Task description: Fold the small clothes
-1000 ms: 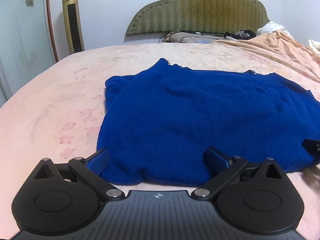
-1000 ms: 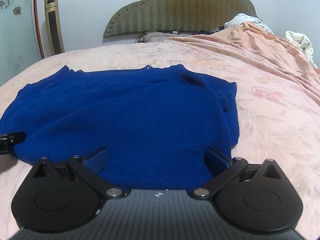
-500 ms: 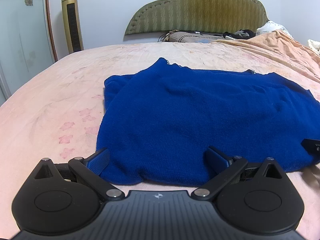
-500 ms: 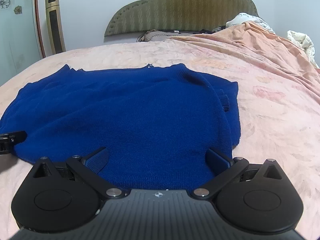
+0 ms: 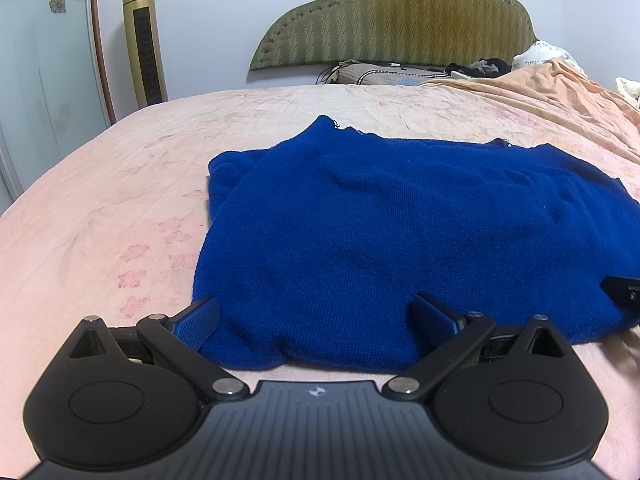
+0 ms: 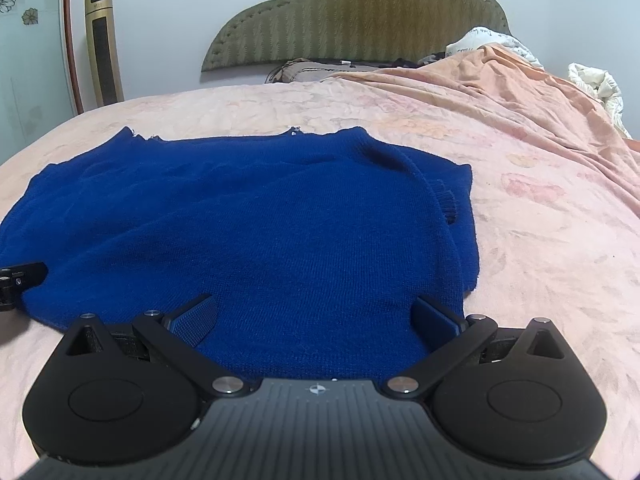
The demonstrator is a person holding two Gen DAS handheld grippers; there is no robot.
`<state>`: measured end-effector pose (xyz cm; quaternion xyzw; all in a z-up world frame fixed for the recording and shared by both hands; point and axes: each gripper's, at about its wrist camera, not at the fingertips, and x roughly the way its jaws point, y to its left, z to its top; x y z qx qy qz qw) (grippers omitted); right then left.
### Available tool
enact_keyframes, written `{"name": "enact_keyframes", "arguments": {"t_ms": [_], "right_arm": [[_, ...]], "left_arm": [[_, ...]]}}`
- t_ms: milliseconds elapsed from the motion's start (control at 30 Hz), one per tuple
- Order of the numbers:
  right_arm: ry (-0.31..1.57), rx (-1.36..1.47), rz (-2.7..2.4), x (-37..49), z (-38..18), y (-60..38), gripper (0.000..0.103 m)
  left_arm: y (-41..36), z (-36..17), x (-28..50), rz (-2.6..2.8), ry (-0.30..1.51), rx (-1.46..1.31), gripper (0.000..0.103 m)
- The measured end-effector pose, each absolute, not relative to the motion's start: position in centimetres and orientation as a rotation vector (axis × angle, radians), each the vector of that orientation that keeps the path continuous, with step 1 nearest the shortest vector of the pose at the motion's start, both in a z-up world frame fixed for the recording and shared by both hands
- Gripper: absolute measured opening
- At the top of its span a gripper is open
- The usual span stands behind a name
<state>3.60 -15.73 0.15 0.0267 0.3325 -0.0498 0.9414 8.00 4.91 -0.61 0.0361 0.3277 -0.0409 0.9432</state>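
A dark blue knit sweater point(image 5: 400, 232) lies flat on the pink bedspread, sleeves folded in; it also fills the right wrist view point(image 6: 248, 232). My left gripper point(image 5: 316, 320) is open at the sweater's near left hem, jaws wide, with cloth between them. My right gripper point(image 6: 316, 318) is open at the near right hem, its jaws spread over the cloth. The right gripper's tip shows at the right edge of the left view point(image 5: 624, 290); the left gripper's tip shows at the left edge of the right view point(image 6: 20, 276).
The pink floral bedspread point(image 5: 120, 184) surrounds the sweater. An orange blanket point(image 6: 520, 92) is heaped at the far right. A green headboard point(image 5: 400, 16) and pillows stand at the back; a gold tower fan point(image 5: 144, 40) stands by the left wall.
Both grippers have stayed open at the hem with only slight drift. The sweater has not moved.
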Motion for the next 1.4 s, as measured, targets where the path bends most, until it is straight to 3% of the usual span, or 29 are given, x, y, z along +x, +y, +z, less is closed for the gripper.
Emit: {"name": "enact_keyframes", "arguments": {"t_ms": [400, 600, 1400], "right_arm": [[0.608, 0.16, -0.106, 1.8, 1.8, -15.4, 0.103], [0.541, 0.022, 0.022, 0.9, 4.2, -10.2, 0.103], [0.561, -0.091, -0.039, 1.1, 5.1, -7.8, 0.103]], "left_arm": [[7.0, 2.0, 7.7, -0.139, 0.701, 0.122, 0.103], [7.9, 4.0, 9.2, -0.037, 0.677, 0.203, 0.103], [6.5, 3.6, 10.6, 0.024, 0.748, 0.215, 0.103]]}}
